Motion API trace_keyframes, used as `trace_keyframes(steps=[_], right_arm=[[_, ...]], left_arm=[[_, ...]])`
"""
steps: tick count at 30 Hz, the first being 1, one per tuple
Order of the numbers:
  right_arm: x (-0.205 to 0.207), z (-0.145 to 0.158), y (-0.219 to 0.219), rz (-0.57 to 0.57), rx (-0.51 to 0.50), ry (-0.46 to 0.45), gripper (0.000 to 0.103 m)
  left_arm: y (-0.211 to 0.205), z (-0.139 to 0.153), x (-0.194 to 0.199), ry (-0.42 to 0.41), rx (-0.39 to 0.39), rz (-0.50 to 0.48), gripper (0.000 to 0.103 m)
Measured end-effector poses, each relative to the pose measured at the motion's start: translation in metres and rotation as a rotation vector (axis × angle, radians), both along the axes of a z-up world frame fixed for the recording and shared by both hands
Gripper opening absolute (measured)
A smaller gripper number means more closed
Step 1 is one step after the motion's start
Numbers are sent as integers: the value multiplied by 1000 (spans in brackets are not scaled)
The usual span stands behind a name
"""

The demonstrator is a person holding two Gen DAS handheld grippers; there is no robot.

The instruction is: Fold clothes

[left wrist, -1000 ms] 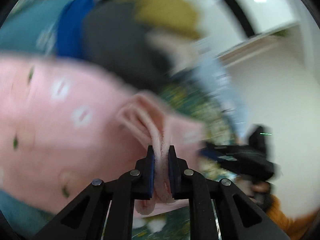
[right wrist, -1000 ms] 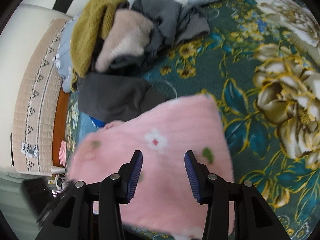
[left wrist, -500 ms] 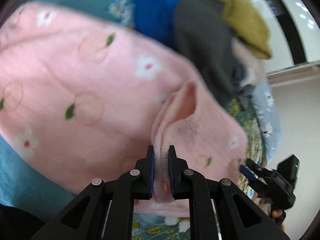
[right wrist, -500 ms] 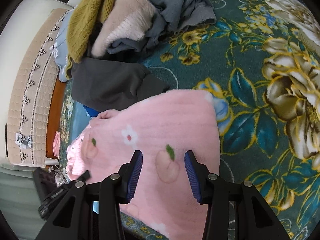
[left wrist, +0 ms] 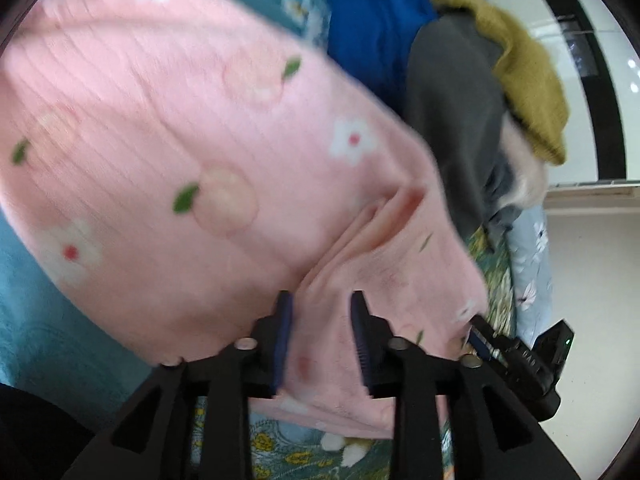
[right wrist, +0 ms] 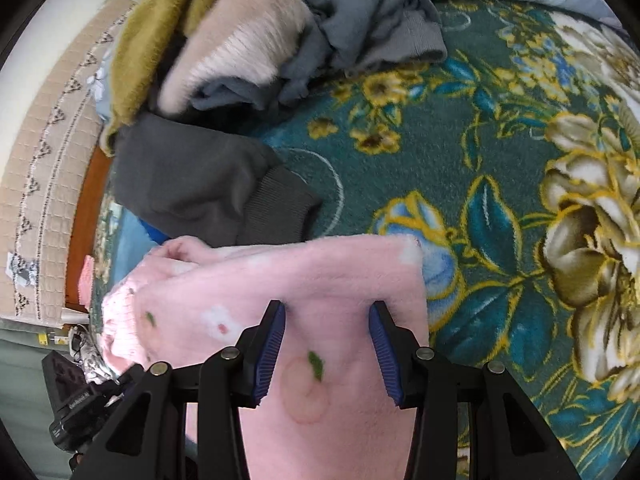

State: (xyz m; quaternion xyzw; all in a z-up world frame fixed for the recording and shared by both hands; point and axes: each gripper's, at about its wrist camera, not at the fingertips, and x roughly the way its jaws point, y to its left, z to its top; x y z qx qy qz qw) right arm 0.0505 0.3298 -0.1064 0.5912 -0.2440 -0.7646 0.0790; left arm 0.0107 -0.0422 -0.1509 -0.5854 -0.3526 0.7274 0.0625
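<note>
Pink fleece garment, soft, light and limp, lies folded on the floral bed beside the unfolded pile; left gripper and right gripper jaws stand apart over it, a doubled hem edge likely offering the best hold.

Free: floral bedspread lies bare right of pink garment.
Blocked: clothes pile crowds the far left.
</note>
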Motion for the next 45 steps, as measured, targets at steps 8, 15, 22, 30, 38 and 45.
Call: trace_keyframes(steps=[8,15,22,30,38,45], right_arm=[[33,18,-13,122,13,-21,47],[71,-8,-10,168,83,-117,47],[78,-31,-6,144,84,-174,48],[78,-38,-2,111,76,-212,50],[64,18,-23,148,196,-85,50],[57,13,-67,198,181,-88,50]], left_arm=[[54,38,-11,175,-109,-284,34],[51,-3,-10,25,-117,-312,34],[38,-14,-12,5,-44,-270,34],[32,-20,-11,-6,-9,-256,34],[25,-12,-4,4,16,-248,34],[10,-4,12,4,41,-205,35]])
